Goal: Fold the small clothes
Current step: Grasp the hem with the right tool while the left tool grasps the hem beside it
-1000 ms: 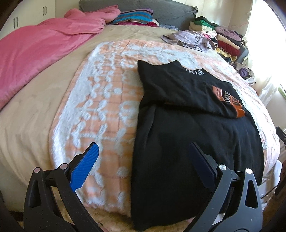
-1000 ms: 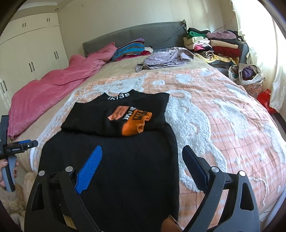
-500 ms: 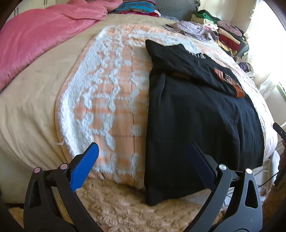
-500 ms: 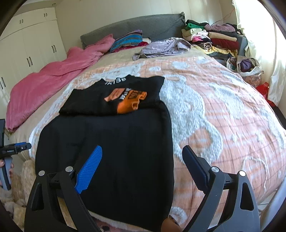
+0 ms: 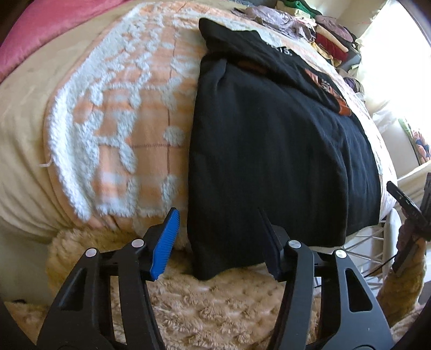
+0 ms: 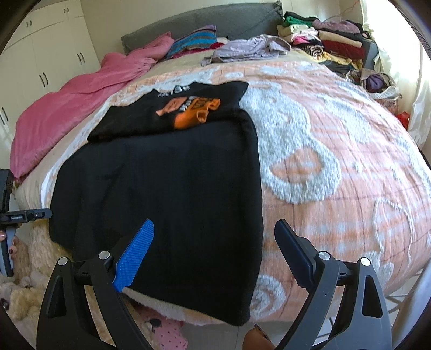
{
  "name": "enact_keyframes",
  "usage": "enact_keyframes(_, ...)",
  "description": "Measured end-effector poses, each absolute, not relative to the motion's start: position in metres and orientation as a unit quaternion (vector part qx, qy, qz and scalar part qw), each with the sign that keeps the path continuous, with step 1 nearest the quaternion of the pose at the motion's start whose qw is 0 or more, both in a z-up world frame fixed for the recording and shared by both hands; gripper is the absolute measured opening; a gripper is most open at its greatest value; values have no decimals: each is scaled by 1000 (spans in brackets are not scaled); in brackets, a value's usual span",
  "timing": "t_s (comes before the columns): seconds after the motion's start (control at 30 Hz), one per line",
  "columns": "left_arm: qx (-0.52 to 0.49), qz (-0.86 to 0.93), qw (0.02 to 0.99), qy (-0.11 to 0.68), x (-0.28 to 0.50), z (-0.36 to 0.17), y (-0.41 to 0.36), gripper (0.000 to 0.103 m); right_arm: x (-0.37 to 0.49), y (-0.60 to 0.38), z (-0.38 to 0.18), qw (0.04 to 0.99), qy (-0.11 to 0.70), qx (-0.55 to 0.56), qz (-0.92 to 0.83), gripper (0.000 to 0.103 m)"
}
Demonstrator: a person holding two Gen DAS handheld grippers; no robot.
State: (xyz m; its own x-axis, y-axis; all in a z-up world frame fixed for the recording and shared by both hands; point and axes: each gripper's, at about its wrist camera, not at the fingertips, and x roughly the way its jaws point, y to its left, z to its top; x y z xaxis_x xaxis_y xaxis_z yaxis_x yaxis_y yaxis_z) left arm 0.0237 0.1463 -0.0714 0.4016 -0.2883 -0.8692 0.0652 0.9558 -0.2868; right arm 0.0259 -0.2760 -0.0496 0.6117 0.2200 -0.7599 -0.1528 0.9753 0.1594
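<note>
Over the bed edge, soft, limp black knit garment [image 5: 269, 161] needs hem-corner grips; left gripper [image 5: 218, 239] jaws have just been closing, empty; right gripper [image 6: 215, 253] gapes.

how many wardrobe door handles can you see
6: two handles high on the wardrobe, two by the headboard, two further left. More may be hidden beyond the left edge.

We see left gripper [image 5: 216, 239] jaws just closing, half open, straddling near left corner of black garment [image 5: 269, 150] draped over orange-white blanket [image 5: 121, 107]; pads not pressing.
</note>
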Motion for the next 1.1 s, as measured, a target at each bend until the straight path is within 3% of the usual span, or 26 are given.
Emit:
enact_keyframes(0.33, -109, -108, 816, 557, 22, -90, 144, 49, 17, -276, -73, 877, 465, 27, 116, 88)
enact_keyframes(0.6, -111, -107, 816, 558, 24, -95, 146, 50, 10, -279, -90, 864, 489, 20, 117, 74)
enact_keyframes(0.73, -111, -107, 816, 556, 23, -96, 148, 50, 4, -280, -93, 864, 488, 15, 121, 39)
enact_keyframes(0.77, -112, -107, 816, 557, 23, -96, 148, 50, 2, -280, -90, 867, 482, 18, 127, 21)
enact_keyframes(0.8, -116, -106, 815, 557, 23, -96, 149, 50, 1, -280, -86, 870, 475, 18, 130, 11)
enact_keyframes(0.97, -113, -102, 815, 559, 27, -96, 146, 48, 1, -278, -65, 881, 445, 41, 154, 8)
enact_keyframes(1.1, -98, -93, 820, 556, 29, -92, 142, 27, 6, -277, -47, 889, 424, 52, 163, 8)
